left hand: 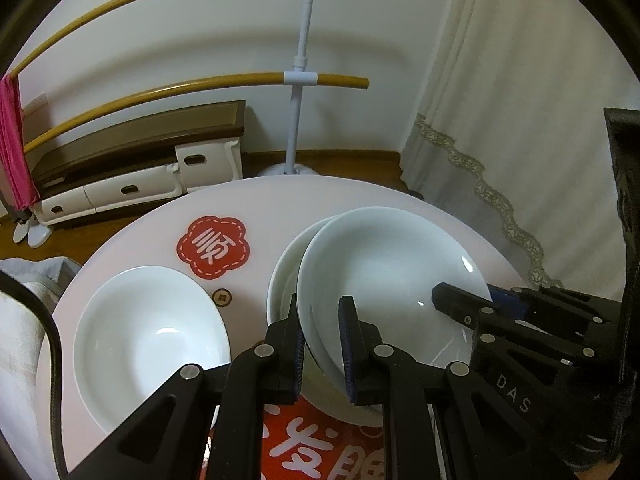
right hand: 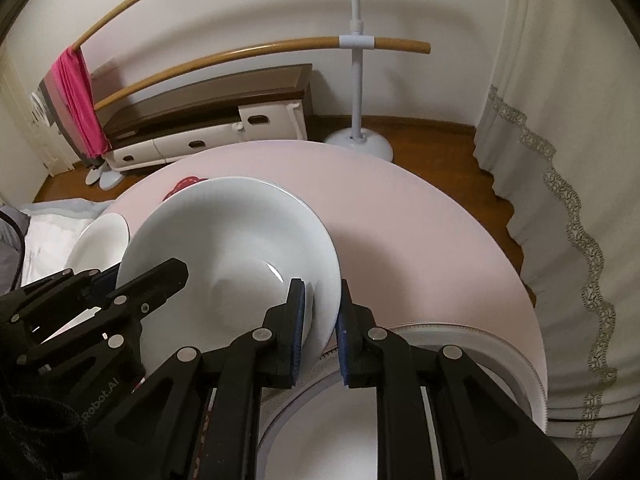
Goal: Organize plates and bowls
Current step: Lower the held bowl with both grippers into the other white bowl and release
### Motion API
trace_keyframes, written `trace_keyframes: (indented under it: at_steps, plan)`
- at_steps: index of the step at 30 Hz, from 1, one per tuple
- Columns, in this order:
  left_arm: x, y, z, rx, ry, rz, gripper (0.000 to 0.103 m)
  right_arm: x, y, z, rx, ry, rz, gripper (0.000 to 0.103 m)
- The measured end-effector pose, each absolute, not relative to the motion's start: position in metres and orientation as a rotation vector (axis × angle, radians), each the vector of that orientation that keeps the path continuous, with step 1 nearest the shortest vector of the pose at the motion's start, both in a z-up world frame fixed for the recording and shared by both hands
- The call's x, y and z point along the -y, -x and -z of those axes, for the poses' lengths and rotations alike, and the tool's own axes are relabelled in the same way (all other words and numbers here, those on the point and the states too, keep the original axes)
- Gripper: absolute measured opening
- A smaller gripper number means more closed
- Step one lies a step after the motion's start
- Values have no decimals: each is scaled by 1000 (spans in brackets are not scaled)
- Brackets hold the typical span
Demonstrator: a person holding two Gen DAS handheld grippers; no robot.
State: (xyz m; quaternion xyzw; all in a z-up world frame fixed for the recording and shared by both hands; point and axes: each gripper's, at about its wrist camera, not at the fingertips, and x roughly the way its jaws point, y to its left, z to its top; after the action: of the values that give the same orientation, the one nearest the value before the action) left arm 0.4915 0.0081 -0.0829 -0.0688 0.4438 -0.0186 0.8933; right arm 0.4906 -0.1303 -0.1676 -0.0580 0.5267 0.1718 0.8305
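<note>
A white deep plate point(left hand: 384, 272) is held tilted above the round pink table point(left hand: 280, 200). My left gripper point(left hand: 320, 344) is shut on its near-left rim. My right gripper point(right hand: 322, 320) is shut on its right rim; the plate shows in the right wrist view point(right hand: 224, 248) too. Under it sits another white bowl point(left hand: 282, 276), mostly hidden. A third white bowl point(left hand: 148, 340) stands alone at the table's left. The right gripper's fingers point(left hand: 460, 300) reach over the held plate's right edge.
A large ribbed-rim white plate point(right hand: 480, 344) lies on the table under my right gripper. Red stickers point(left hand: 214, 248) mark the tabletop. Behind stand a low cabinet point(left hand: 132, 168), a clothes rack point(left hand: 296, 80) with a pink cloth point(left hand: 12, 144), and a curtain point(left hand: 520, 120) at the right.
</note>
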Motion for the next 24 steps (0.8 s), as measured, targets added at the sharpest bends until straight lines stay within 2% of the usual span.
trace_keyframes:
  at_steps: [13,20,22,24]
  plan:
    - [-14,-489,81,-935,155,35,14,133,-497,175,-1146,56,-411,14]
    - [-22,-480,74,-924,177,31,21,133,-495,174,-1151,49,-401,15]
    - [-24,-476,71,-918,179,28,24,132,-495,174,-1152,44,-397,16]
    - [-27,-469,67,-913,187,13,38,133,-495,173,-1157,26,-393,18]
